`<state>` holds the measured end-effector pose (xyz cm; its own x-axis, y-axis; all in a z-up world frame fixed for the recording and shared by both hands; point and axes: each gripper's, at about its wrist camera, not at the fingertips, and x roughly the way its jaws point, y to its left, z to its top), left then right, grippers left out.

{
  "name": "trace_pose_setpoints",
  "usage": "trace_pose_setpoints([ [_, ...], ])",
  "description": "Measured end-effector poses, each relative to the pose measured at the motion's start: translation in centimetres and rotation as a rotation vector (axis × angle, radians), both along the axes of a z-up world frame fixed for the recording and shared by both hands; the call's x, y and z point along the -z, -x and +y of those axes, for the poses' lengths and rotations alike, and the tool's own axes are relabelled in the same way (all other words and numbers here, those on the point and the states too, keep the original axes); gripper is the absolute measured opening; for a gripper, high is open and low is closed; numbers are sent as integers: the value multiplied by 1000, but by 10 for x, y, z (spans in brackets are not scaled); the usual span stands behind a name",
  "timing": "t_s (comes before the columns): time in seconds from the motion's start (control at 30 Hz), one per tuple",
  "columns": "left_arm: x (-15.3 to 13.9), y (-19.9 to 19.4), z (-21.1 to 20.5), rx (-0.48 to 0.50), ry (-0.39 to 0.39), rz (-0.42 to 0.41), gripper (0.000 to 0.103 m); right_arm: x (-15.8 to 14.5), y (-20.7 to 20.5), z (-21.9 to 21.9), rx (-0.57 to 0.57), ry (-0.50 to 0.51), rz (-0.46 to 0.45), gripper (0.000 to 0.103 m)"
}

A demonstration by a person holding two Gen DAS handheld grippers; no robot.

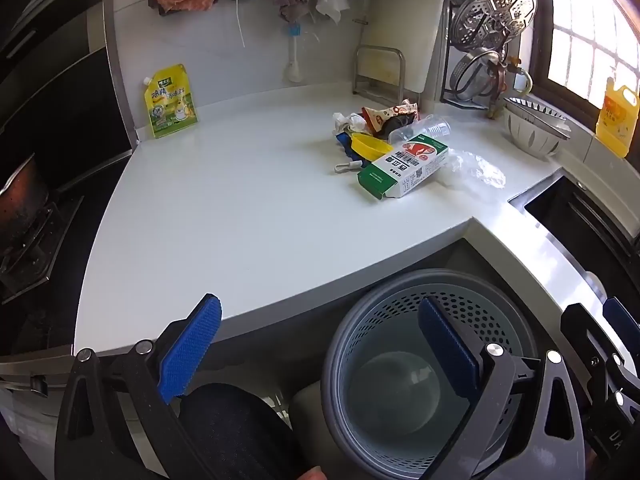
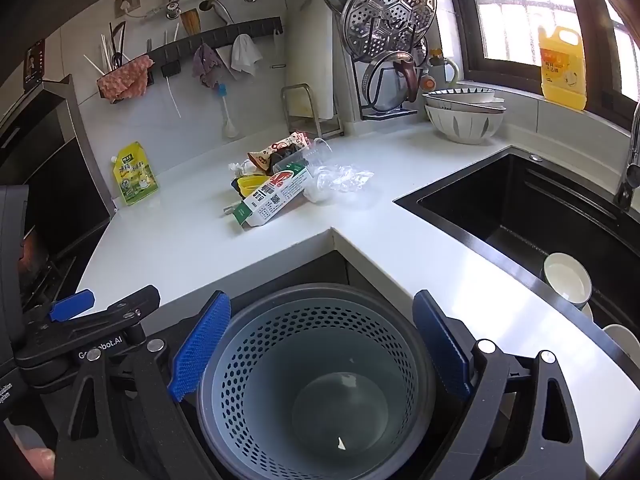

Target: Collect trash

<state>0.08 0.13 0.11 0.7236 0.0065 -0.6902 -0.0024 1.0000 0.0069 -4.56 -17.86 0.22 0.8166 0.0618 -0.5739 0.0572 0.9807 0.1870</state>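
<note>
Both tools, the left tool (image 1: 320, 344) and right tool (image 2: 322, 344), hang with fingers apart and empty above the perforated grey bin (image 2: 316, 380), low in frame, tucked under the table (image 1: 240, 208) corner, likely so trash drops straight in. The trash pile (image 1: 396, 148), with its green-and-white carton (image 1: 404, 168), clear cup (image 1: 424, 128) and crumpled film (image 1: 476, 172), lies untouched right of centre.

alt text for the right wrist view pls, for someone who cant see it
An open right gripper with blue pads hangs over a nearly empty grey perforated trash bin below the inner corner of a white L-shaped kitchen counter. A pile of trash, including a green and white carton and crumpled clear plastic, lies on the counter; a black sink sits to the right.
</note>
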Motion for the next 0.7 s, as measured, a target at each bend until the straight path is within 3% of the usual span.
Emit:
trace_pose_setpoints([
  [0.7,-4,6,-3,9,-22,-15,97,-4,1,0,-6,9,-1,88],
])
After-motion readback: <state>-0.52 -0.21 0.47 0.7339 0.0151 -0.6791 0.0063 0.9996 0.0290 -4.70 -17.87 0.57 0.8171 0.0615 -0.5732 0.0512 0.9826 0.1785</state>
